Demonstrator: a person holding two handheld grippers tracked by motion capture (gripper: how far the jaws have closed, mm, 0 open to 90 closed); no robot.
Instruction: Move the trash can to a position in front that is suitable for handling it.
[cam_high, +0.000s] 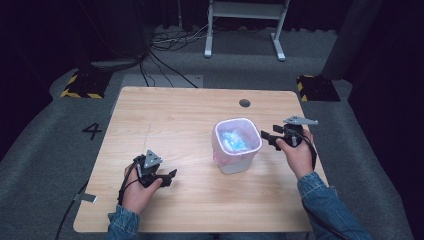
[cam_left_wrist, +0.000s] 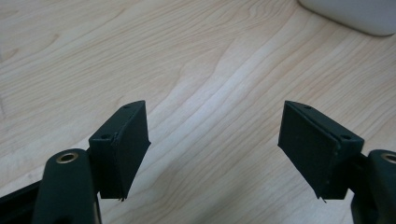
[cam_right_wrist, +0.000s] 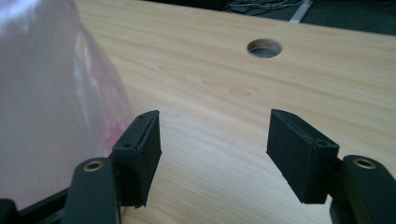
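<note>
A small white bin (cam_high: 237, 147) lined with a pink bag stands at the middle right of the wooden table (cam_high: 170, 120); something blue lies inside it. My left gripper (cam_high: 171, 175) rests low over the table's front left, jaws pointing right toward the bin, open with only bare wood between them (cam_left_wrist: 215, 140). The bin's white base (cam_left_wrist: 355, 14) shows at the top right of the left gripper view. My right gripper (cam_high: 266, 138) hangs just right of the bin's rim, jaws pointing left, open and holding nothing (cam_right_wrist: 215, 149). The pink bag (cam_right_wrist: 51, 102) bulges at the left of the right gripper view.
A round cable hole (cam_high: 244, 103) (cam_right_wrist: 264, 47) sits near the table's far edge. Beyond the table are cables on grey carpet, a white frame's legs (cam_high: 245, 30) and yellow-black striped blocks (cam_high: 80, 85). A "4" is marked on the floor at left.
</note>
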